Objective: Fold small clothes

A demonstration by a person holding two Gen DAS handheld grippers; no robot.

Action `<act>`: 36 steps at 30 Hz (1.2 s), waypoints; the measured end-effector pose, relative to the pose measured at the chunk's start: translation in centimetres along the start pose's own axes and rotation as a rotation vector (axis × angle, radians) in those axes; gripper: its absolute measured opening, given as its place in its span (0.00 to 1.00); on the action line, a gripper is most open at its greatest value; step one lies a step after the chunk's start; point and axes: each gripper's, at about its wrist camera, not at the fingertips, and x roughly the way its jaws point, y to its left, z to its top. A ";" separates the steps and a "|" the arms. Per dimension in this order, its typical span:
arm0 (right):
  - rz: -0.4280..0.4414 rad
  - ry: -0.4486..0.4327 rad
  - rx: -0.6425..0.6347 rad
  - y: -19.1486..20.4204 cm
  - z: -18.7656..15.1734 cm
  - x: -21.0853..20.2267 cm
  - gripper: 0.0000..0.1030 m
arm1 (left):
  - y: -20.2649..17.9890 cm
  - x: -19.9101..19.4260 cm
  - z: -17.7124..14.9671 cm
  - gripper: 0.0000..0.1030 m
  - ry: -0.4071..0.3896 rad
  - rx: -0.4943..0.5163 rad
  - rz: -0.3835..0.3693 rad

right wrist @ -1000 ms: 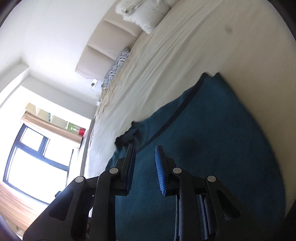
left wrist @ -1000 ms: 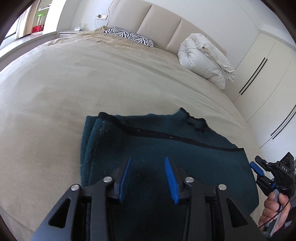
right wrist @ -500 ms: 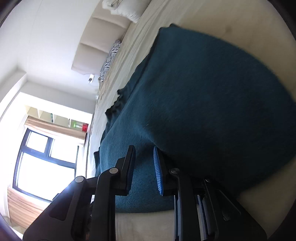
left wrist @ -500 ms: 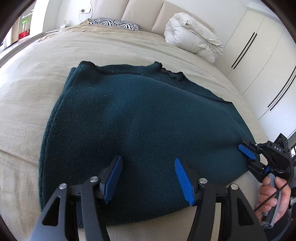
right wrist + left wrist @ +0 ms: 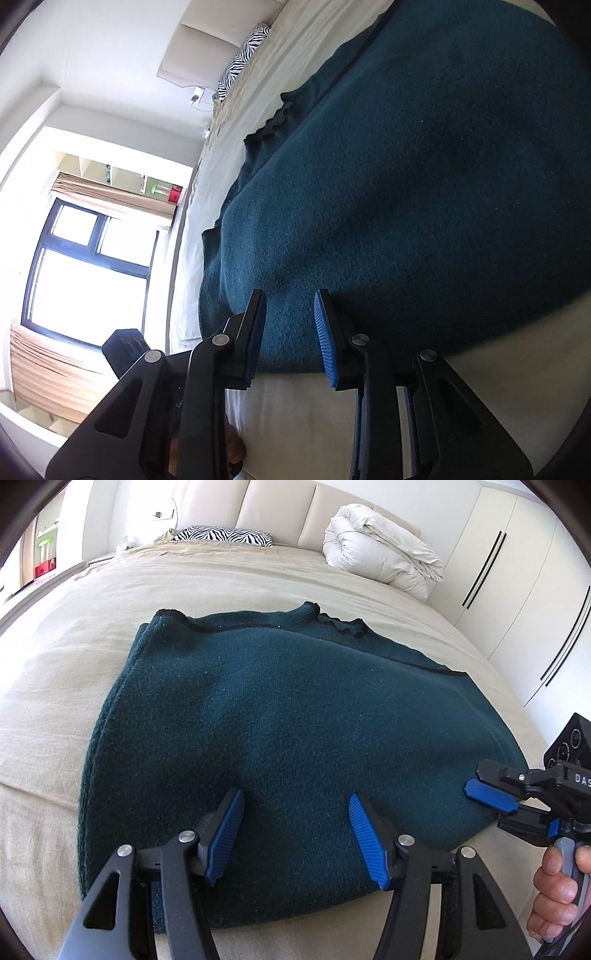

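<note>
Teal sweater lies folded on beige bed, w/ zebra pillow, white duvet, headboard behind; wardrobe at right, window opposite. Left gripper and right gripper: both jaws spread, holding nothing, at sweater's near edge.

We see the right gripper with its 2 blue-padded fingers parted over the near edge of the dark teal sweater lying on the beige bed, a zebra pillow beyond.
</note>
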 end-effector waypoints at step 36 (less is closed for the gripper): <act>0.120 0.002 -0.229 10.1 -0.7 -4.9 0.56 | 15.4 -2.3 2.1 0.68 0.144 -0.511 -0.302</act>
